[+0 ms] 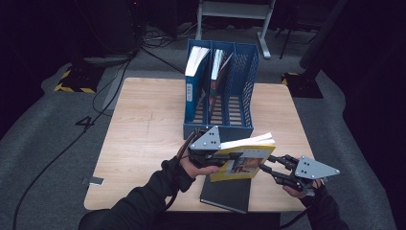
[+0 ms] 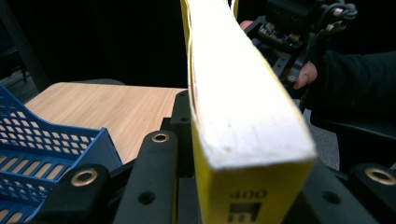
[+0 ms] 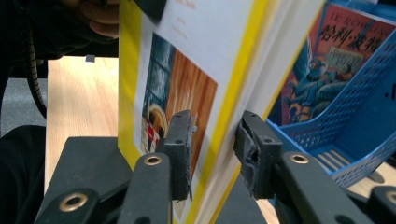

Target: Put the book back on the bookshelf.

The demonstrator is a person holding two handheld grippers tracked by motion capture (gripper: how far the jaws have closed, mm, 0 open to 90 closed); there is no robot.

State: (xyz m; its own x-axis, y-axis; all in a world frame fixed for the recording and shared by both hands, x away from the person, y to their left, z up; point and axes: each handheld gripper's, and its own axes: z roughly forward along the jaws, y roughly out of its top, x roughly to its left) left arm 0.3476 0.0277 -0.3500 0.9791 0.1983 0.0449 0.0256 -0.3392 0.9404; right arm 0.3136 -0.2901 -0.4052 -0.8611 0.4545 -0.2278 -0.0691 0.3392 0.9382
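Left tool [image 1: 218,155]: held in the person's left hand [image 1: 198,167] at the near middle of the counter [image 1: 143,124]. Its jaws are clenched on the spine end of the yellow book [image 1: 244,160]; in the left gripper view the book [image 2: 243,116] sits upright between the jaws, white page block facing up, and runs away from the camera toward the other hand.

Yellow book: lifted clear of the counter, tilted, spanning the gap between the two tools. It hangs just in front of the blue file rack [image 1: 220,91] and above a dark book [image 1: 227,194] that lies flat at the counter's near edge.

Blue file rack: stands at the far middle of the counter, three compartments. Left compartment holds a blue-spined book [image 1: 194,72]; middle compartment holds a leaning illustrated book [image 1: 218,67]; the right one shows bare slats.

Right tool [image 1: 268,165]: held in the person's right hand [image 1: 301,189], at the book's right edge. In the right gripper view the yellow book [image 3: 187,93] passes between the jaws; the left pad lies against the cover, the right pad [image 3: 250,149] stands just off the page edge, so the hold reads as released, not clamped. The file rack [image 3: 355,116] is seen beyond.
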